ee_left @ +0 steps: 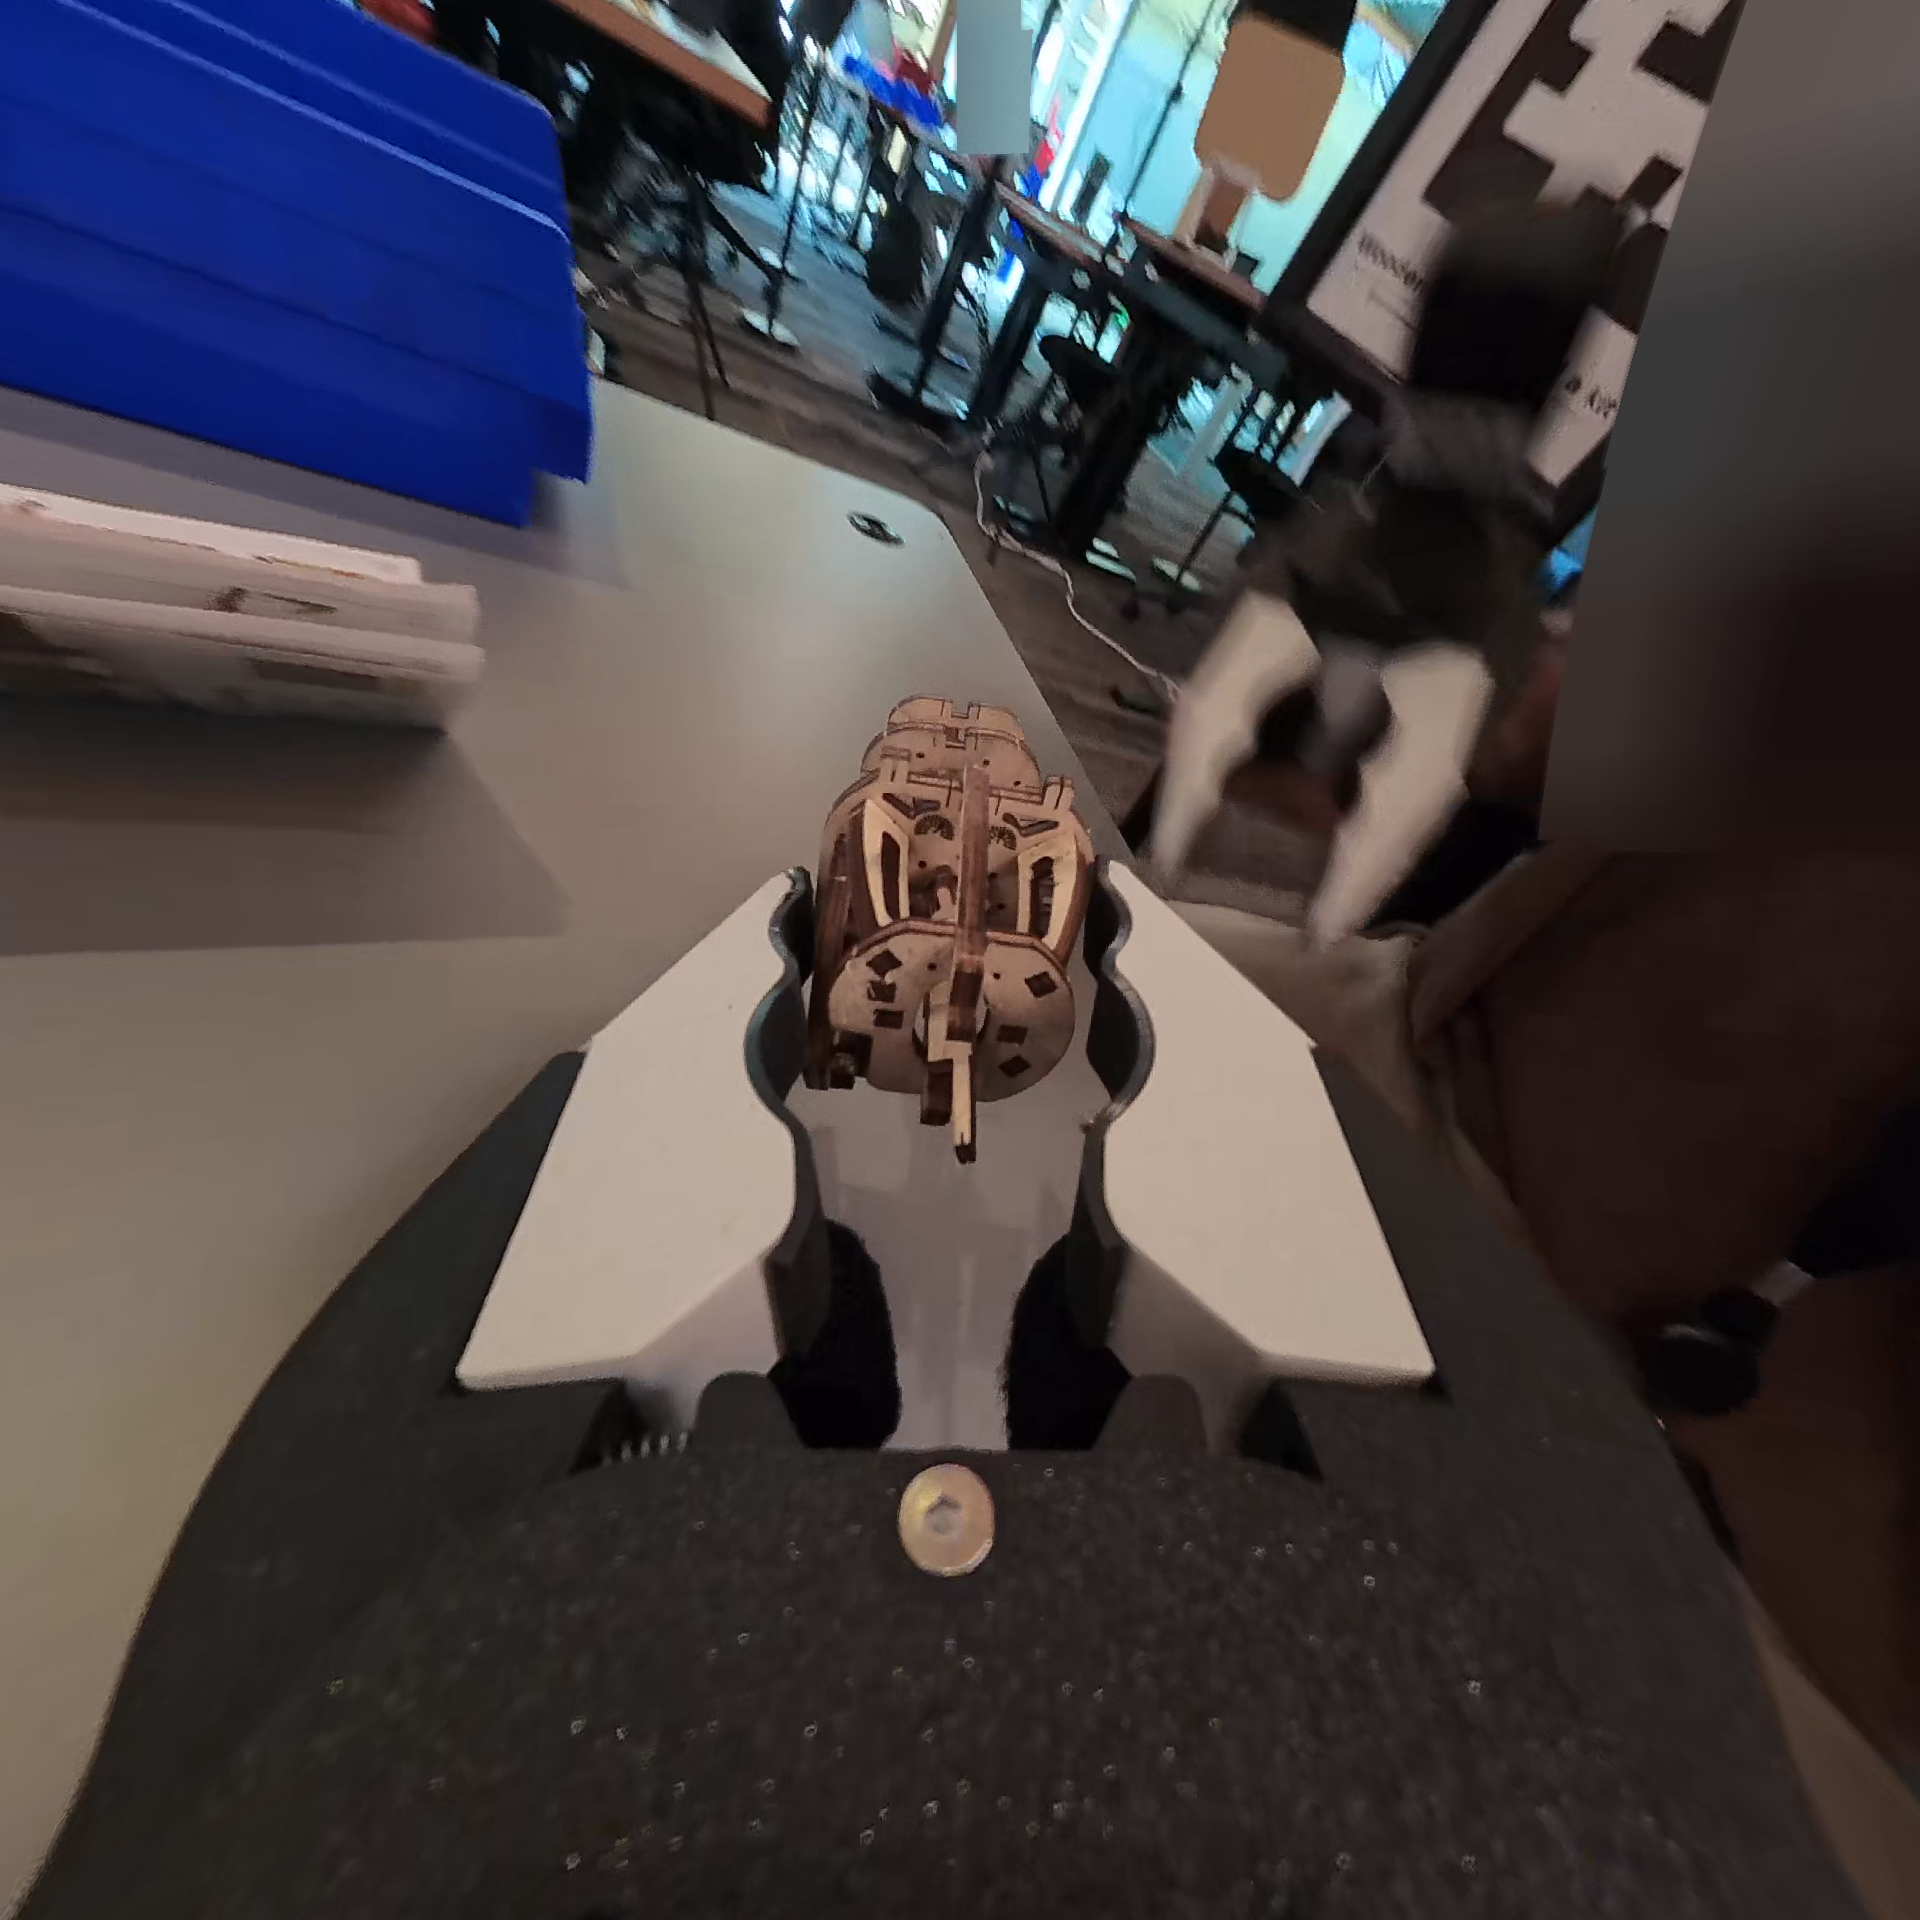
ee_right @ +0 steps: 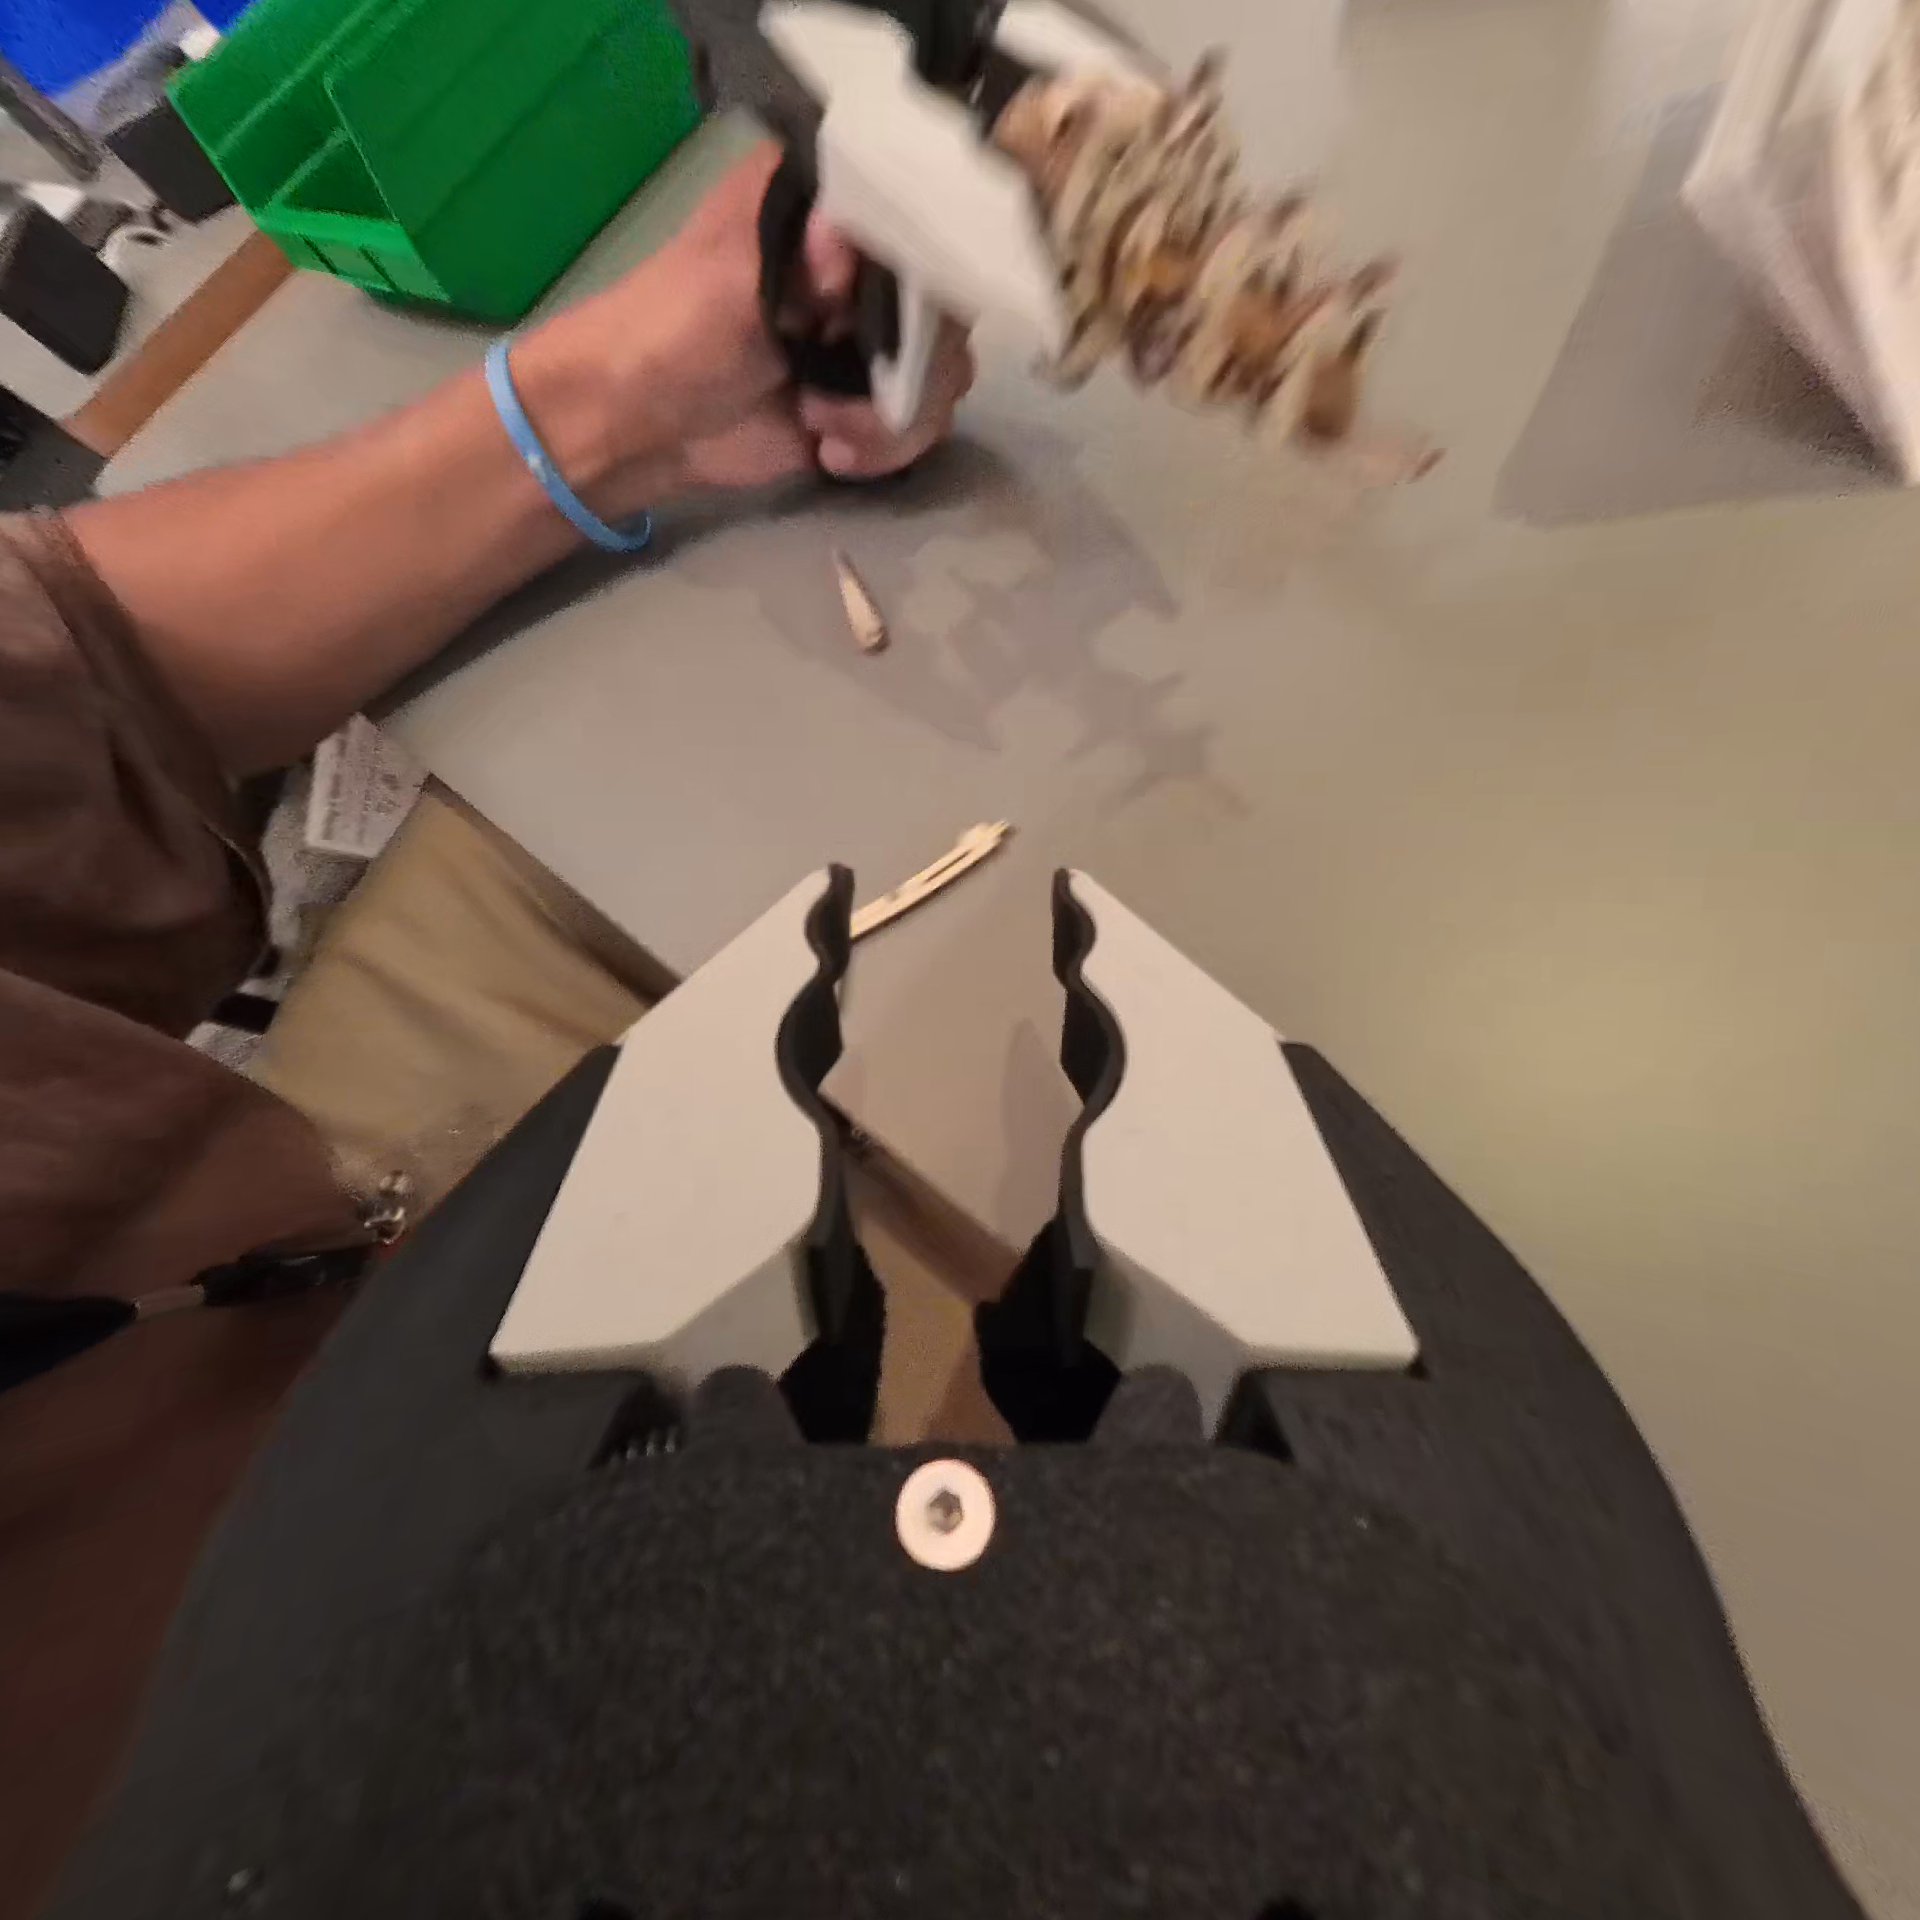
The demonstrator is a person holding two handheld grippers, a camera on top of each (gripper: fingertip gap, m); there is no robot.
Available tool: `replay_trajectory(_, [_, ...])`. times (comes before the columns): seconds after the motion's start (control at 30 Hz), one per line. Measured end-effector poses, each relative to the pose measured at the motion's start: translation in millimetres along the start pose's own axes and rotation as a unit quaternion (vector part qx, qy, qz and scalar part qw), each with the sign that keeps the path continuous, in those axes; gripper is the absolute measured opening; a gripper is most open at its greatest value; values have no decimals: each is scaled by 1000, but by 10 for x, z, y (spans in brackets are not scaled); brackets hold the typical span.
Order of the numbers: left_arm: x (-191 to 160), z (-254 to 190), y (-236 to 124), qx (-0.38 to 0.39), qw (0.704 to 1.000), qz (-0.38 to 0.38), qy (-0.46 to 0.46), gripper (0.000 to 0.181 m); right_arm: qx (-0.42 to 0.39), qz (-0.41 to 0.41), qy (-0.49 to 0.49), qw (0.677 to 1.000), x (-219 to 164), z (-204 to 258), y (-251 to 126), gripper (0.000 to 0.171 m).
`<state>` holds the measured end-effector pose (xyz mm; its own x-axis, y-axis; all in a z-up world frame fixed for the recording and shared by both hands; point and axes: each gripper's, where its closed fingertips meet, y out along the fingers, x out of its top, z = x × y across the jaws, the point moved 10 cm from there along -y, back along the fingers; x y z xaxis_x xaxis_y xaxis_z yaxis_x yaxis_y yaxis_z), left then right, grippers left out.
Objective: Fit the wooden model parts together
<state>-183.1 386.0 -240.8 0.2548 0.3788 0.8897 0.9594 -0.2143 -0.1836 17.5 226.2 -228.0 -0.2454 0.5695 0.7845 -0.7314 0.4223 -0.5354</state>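
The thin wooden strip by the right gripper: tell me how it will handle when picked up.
The strip looks light and very thin, so probably fragile under a hard pinch. It lies flat on the table, so the open right gripper may struggle to get under it; it seems unlikely to roll.

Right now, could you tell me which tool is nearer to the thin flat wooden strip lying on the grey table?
Right. The right tool hovers open just short of the thin flat wooden strip; the left tool is farther away, gripping the wooden model.

wrist cameras, close, facing each other
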Motion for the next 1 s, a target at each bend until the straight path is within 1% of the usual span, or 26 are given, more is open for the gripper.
replay_trajectory(0.07, [4, 13, -20, 6, 1000, -3, 3, 49, -28, -10, -3, 1000, -227, 290, 86, 40])
replay_trajectory(0.13, [4, 20, -21, 1, 1000, -2, -1, 49, -86, -27, -29, 995, -398, 490, 168, 40])
replay_trajectory(0.2, [5, 23, -23, -2, 1000, -4, -3, 49, -129, -24, -64, 989, -492, 595, 277, 35])
replay_trajectory(0.3, [10, 15, -33, -6, 1000, -13, -4, 48, -117, 6, -87, 989, -586, 661, 440, 29])
replay_trajectory(0.4, [5, 2, -19, -16, 1000, -9, -5, 49, -118, 14, -109, 987, -597, 613, 455, 20])
replay_trajectory(0.53, [-14, -24, 17, -32, 999, 9, -7, 48, -30, 35, -131, 990, -527, 504, 481, 13])
replay_trajectory(0.6, [-17, -22, 24, -29, 999, 13, -8, 48, -6, 61, -139, 988, -467, 480, 503, 11])
replay_trajectory(0.73, [-5, 4, -10, -18, 1000, 7, -11, 48, -15, 114, -201, 973, -355, 472, 509, 10])
replay_trajectory(0.8, [6, 22, -40, -15, 1000, 1, -14, 48, -55, 138, -271, 951, -273, 431, 467, 10])
replay_trajectory(0.83, [11, 37, -56, -11, 1000, -3, -18, 48, -81, 158, -317, 932, -209, 394, 435, 10])
replay_trajectory(0.87, [12, 59, -72, -6, 1000, -5, -26, 48, -115, 183, -369, 904, -126, 352, 398, 10])
replay_trajectory(0.93, [14, 92, -94, -4, 999, -7, -44, 48, -174, 228, -472, 833, 81, 280, 325, 10])
replay_trajectory(1.0, [25, 111, -114, -2, 998, -18, -57, 49, -216, 277, -563, 748, 247, 228, 297, 10])
